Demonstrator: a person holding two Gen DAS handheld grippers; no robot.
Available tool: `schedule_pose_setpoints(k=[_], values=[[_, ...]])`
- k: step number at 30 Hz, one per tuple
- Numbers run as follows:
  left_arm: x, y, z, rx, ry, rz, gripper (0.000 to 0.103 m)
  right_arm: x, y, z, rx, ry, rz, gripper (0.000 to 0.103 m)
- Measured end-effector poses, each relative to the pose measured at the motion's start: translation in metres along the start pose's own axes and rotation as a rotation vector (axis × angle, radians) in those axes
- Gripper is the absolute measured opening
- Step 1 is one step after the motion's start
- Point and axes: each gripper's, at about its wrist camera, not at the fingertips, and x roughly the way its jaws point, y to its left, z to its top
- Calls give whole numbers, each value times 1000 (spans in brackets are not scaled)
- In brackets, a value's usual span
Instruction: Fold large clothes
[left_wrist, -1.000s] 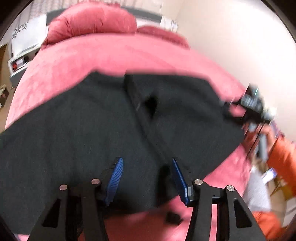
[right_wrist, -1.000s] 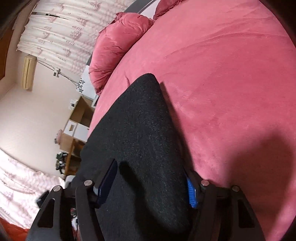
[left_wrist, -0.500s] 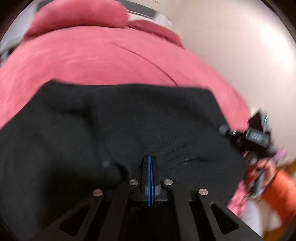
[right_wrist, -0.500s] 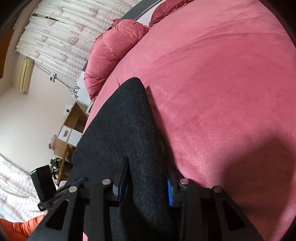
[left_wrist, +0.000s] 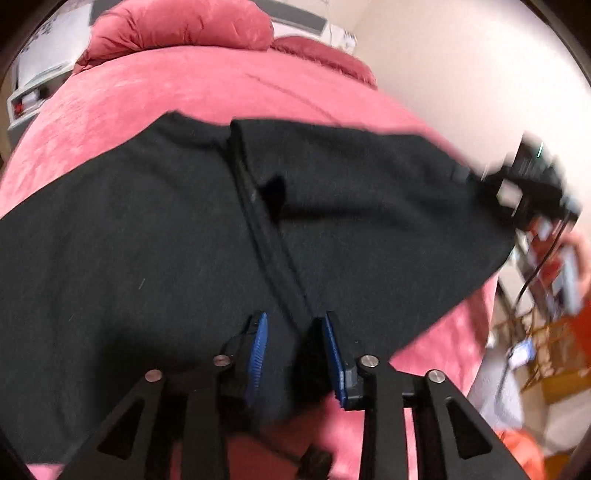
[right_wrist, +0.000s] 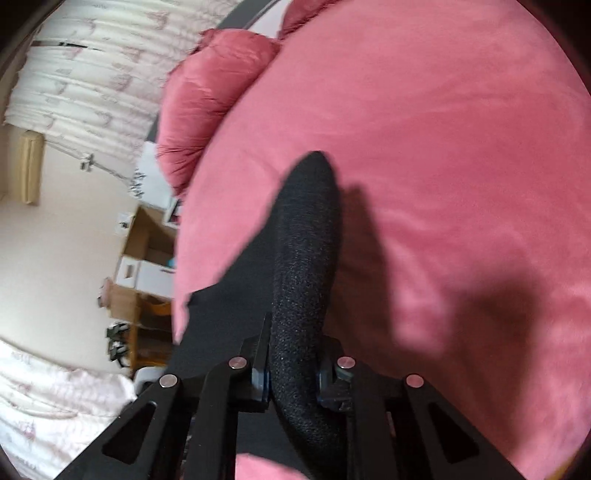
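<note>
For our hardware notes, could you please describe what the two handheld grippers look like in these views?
Both are alike: the left gripper and right gripper have matte black linkage arms with triangular cut-outs, silver round pivot pins, and ridged blue pads on the fingers. In the left wrist view, the right gripper's black body carries a thin dark cable. An orange sleeve shows lower right.

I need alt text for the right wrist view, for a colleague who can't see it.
The right gripper is closing its fingers on a bunched fold of black knit garment and holds it above a pink plush bedspread. A pink pillow lies at the far end, with white patterned curtains and cardboard boxes to the left.
</note>
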Motion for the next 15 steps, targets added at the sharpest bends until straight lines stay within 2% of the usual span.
schedule_pose_setpoints(k=[2,4,7,9,15], values=[[-8,-1,-16,23,24,-16,32,-7,40,-4,-34,16,5,15],[-23,3,-32,6,11,-53,32,-10,74,-9,-49,26,31,15],[-50,23,-52,-105,-50,-84,33,-11,128,-20,-88,38,25,15],[-67,42,-65,-176,-89,-63,33,-9,167,-31,-120,44,23,15],[-124,101,-90,-384,-298,9,35,30,292,-68,-267,64,7,15]])
